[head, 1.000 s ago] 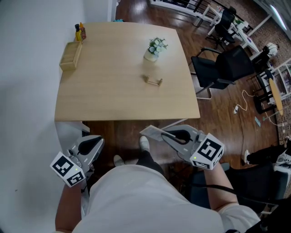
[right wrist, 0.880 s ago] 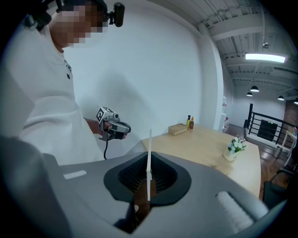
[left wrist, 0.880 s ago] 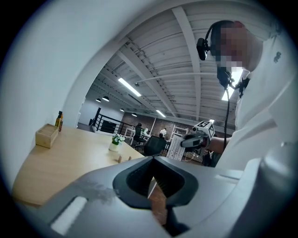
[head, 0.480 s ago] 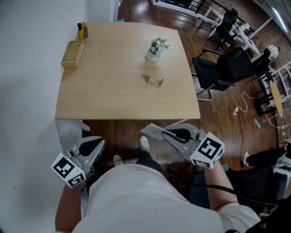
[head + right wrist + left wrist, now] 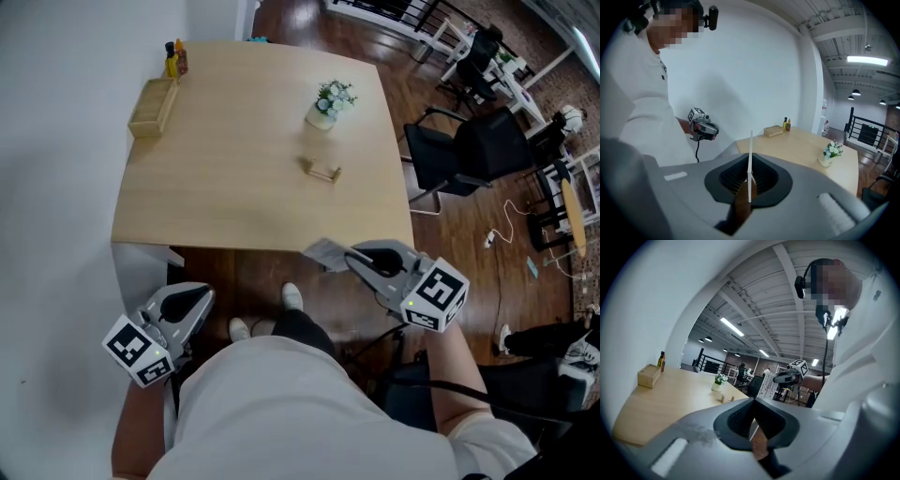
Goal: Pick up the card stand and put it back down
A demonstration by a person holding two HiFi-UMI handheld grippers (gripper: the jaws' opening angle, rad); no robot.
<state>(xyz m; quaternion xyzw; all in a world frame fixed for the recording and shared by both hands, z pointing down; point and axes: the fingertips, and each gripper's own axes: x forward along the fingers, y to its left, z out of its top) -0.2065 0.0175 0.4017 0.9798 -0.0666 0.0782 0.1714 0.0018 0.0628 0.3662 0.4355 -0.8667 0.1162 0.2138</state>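
Observation:
The small wooden card stand [image 5: 322, 172] lies empty on the light wood table [image 5: 234, 197], right of centre; the left gripper view shows this card stand [image 5: 725, 398] too. My right gripper [image 5: 352, 257] hovers over the floor just off the table's near edge, shut on a white card [image 5: 325, 252]. That card [image 5: 750, 161] shows edge-on between the pads. My left gripper [image 5: 197, 294] hangs low beside the table's near left corner, jaws together with nothing in them.
A white vase of flowers [image 5: 327, 101] stands behind the card stand. A wooden box [image 5: 152, 108] and two bottles [image 5: 175, 58] sit at the table's far left. Black chairs [image 5: 469, 150] stand right of the table. A white wall runs along the left.
My right gripper has shifted a little right and toward the table's near edge with the card. The left gripper has barely moved.

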